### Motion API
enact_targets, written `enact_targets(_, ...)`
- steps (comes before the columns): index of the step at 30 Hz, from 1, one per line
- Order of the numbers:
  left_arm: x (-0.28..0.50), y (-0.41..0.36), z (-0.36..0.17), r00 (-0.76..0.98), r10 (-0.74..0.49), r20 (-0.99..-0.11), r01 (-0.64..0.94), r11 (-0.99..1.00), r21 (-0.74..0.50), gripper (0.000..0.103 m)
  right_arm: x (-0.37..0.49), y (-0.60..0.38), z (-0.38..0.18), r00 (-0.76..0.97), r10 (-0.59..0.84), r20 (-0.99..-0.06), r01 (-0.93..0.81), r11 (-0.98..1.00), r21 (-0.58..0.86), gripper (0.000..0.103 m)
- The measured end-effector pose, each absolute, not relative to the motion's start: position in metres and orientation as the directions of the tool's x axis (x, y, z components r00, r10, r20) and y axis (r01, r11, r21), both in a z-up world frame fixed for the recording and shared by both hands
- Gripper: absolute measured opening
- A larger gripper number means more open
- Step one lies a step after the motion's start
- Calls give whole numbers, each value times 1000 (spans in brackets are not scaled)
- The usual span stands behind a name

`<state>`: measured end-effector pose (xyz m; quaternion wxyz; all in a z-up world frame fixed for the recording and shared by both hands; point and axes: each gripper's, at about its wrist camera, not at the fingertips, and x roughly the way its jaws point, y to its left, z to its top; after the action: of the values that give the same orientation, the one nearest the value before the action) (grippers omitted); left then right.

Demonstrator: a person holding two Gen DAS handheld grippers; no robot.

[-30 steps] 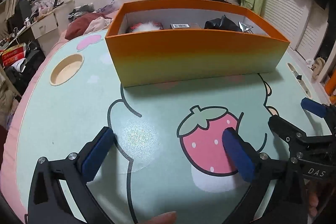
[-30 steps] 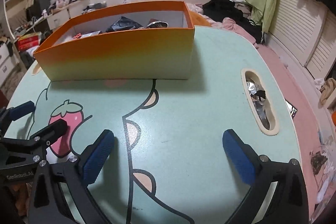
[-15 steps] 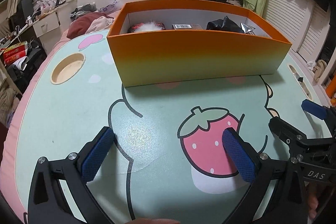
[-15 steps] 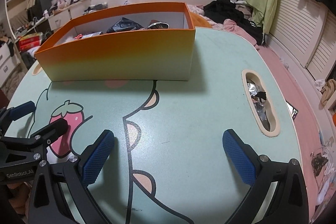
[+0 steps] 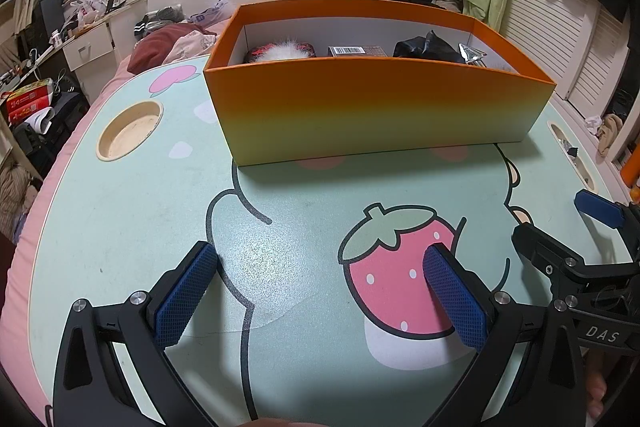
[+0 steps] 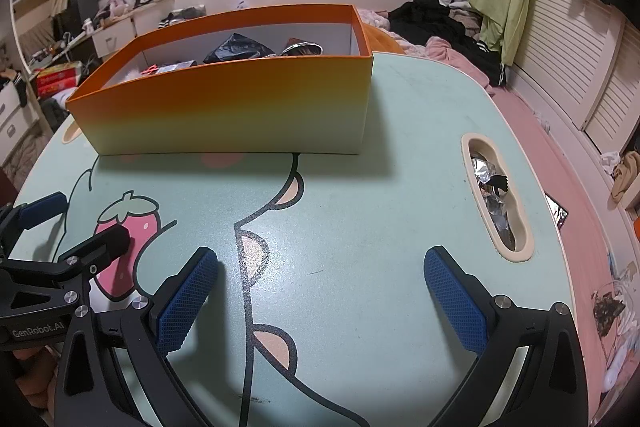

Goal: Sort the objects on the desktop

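An orange box (image 5: 376, 107) (image 6: 236, 107) stands on the mint table (image 5: 120, 195) (image 6: 380, 227) with its open top up. Inside it lie a black bag (image 5: 426, 47) (image 6: 236, 49), a silver foil packet (image 5: 472, 53), a small barcoded carton (image 5: 352, 50) and a white fluffy item (image 5: 286, 51). My left gripper (image 5: 320, 291) hovers open over the strawberry print, nothing between its blue pads. My right gripper (image 6: 322, 291) is open too, low over the table's right half. Each gripper shows at the edge of the other's view.
A round cup recess (image 5: 130, 135) sits at the table's left. A long slot (image 6: 496, 203) near the right edge holds foil scraps and a black clip. Beyond the table are a bed with clothes, a cluttered desk and white slatted doors.
Both views have drawn back and risen slightly, so the box looks a little farther away. Both grippers stay open and hold nothing.
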<state>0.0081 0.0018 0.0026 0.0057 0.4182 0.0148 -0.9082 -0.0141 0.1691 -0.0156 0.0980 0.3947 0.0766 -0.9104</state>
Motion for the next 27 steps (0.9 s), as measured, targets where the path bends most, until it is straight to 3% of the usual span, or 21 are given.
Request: enact_targets(27, 8, 1, 2, -650, 2, -760, 22, -1000, -22, 103, -15, 170, -15, -669, -118, -734, 239, -969, -62, 103)
